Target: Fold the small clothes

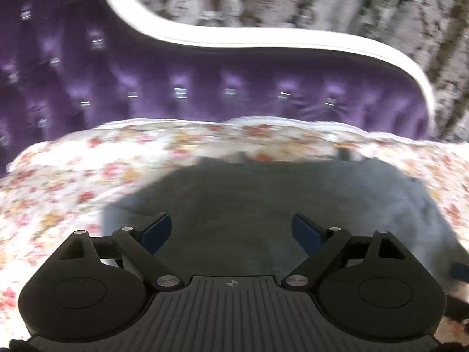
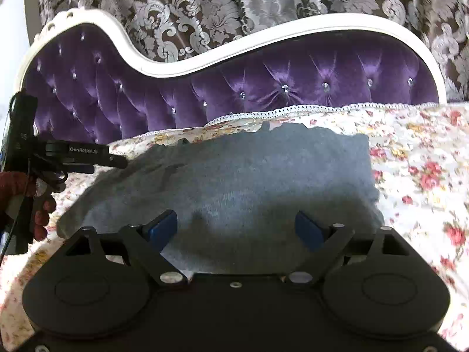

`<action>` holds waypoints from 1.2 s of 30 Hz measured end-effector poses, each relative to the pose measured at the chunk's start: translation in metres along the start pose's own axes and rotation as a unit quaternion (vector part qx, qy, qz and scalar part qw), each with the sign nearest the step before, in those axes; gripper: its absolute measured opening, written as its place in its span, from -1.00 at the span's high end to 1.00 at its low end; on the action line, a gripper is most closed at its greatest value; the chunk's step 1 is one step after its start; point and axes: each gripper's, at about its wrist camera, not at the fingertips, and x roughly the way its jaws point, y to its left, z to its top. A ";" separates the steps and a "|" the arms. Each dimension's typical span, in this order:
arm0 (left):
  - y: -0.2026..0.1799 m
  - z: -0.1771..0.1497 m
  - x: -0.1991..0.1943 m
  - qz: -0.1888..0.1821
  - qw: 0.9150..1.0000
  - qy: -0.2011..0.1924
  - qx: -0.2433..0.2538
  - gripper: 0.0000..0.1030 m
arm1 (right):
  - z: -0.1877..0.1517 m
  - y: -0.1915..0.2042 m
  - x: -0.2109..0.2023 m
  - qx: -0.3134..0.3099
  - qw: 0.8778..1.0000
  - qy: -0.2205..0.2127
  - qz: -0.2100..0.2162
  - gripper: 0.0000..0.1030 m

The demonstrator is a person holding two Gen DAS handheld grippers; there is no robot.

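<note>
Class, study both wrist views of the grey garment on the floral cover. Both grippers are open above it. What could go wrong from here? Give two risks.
1. The grey garment lies on a soft floral cover; a closing right gripper may pinch the cover along with it.
2. The left wrist view is blurred, so the left gripper may miss the garment's edge and grab mid-panel, giving a crooked fold.

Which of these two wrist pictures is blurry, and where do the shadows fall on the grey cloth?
Left wrist view: motion-smeared, with the floral cover and purple headboard streaked; the grey cloth looks dark and shaded. Right wrist view: sharp, with headboard studs crisp; shadow covers the near part of the grey cloth, just ahead of the open right tool. Both views bend straight edges, fisheye style.
</note>
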 end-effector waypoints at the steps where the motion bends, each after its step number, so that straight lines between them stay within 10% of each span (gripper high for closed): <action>1: -0.008 0.000 0.004 -0.007 1.000 0.004 0.003 -0.74 | 0.000 -0.001 -0.002 0.004 1.000 0.001 0.002 -0.72; 8: -0.038 -0.016 0.047 -0.008 0.998 0.059 0.010 -0.75 | 0.005 -0.016 -0.020 0.027 0.999 -0.011 0.016 -0.78; 21: -0.039 -0.034 0.057 -0.004 0.999 0.033 0.011 -0.99 | 0.020 -0.097 -0.009 0.115 0.993 0.016 0.004 -0.91; 36: -0.036 -0.022 0.061 -0.012 0.998 0.063 0.006 -0.98 | 0.048 -0.125 0.069 0.201 0.968 0.077 0.128 -1.00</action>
